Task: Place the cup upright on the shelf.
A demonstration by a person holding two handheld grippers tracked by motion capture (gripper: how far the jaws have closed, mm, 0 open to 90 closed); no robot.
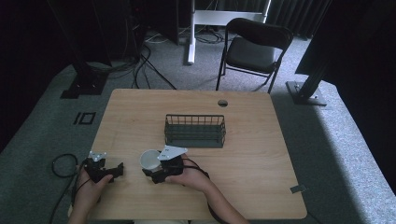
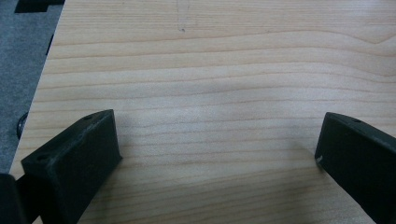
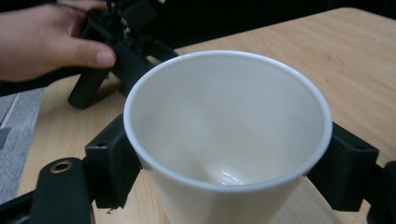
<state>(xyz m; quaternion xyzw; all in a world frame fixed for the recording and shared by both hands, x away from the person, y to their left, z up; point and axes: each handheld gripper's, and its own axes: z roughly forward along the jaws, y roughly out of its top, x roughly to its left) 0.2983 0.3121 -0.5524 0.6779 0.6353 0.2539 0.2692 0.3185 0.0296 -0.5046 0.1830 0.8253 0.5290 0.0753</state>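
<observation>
My right gripper (image 3: 224, 154) pinches the white cup (image 3: 229, 126) at both walls, keeping it upright for the wire basket (image 1: 195, 131). My left gripper (image 2: 215, 154) rests spread, empty.

Landmark: wire basket (image 1: 195, 131), standing on the table (image 1: 243, 186) near its middle. Cup (image 1: 150, 159) on the table nearer the person than the basket and to its left, between the jaws of the right gripper (image 1: 150, 169). Left gripper (image 1: 116, 170) farther left of the basket, near the table's left edge. Chair (image 1: 252, 49) on the floor behind the basket, beyond the table's far edge.
</observation>
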